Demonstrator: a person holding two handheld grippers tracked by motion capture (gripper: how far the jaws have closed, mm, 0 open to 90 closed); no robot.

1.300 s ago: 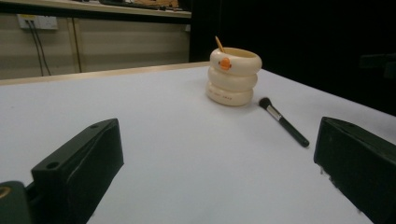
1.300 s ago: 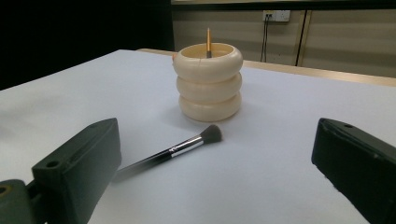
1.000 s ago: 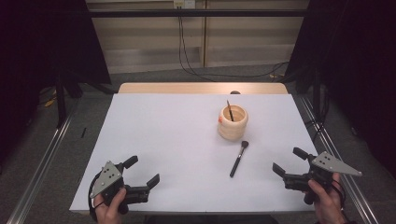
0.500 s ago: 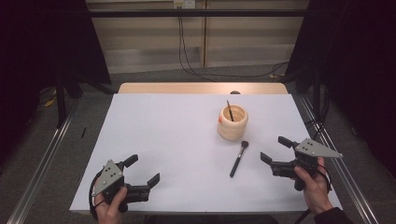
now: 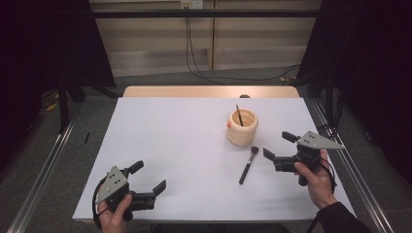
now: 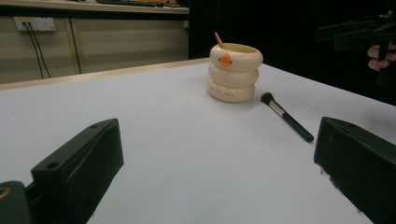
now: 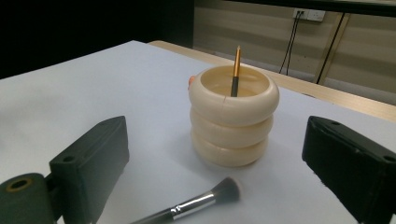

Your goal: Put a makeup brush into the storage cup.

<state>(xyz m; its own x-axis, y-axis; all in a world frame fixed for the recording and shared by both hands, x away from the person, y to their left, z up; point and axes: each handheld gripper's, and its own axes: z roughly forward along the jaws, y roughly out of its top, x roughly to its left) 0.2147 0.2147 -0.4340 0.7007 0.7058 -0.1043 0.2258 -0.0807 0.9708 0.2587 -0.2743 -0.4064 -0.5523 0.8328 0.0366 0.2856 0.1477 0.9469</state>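
Note:
A cream holder [image 5: 242, 127] made of stacked rings stands right of the table's middle, with a thin gold-and-black stick [image 5: 238, 115] upright in it. A black makeup brush [image 5: 248, 165] lies on the white sheet just in front of it, bristles toward the holder. My right gripper [image 5: 277, 144] hovers open to the right of the brush; in the right gripper view the holder [image 7: 232, 121] and brush [image 7: 196, 205] sit between its jaws, farther off. My left gripper [image 5: 149, 175] rests open near the front left edge, with the holder [image 6: 235, 72] and brush [image 6: 287, 116] far ahead.
The white sheet [image 5: 184, 145] covers the table, with a wooden strip [image 5: 209, 91] along the far edge. Metal rails [image 5: 43, 179] run along both sides. Cables [image 5: 194, 53] hang down the back wall. The right gripper [image 6: 359, 32] shows at the top right of the left gripper view.
My right gripper has moved forward and left from the front right corner, closer to the brush and holder. The left gripper has stayed put.

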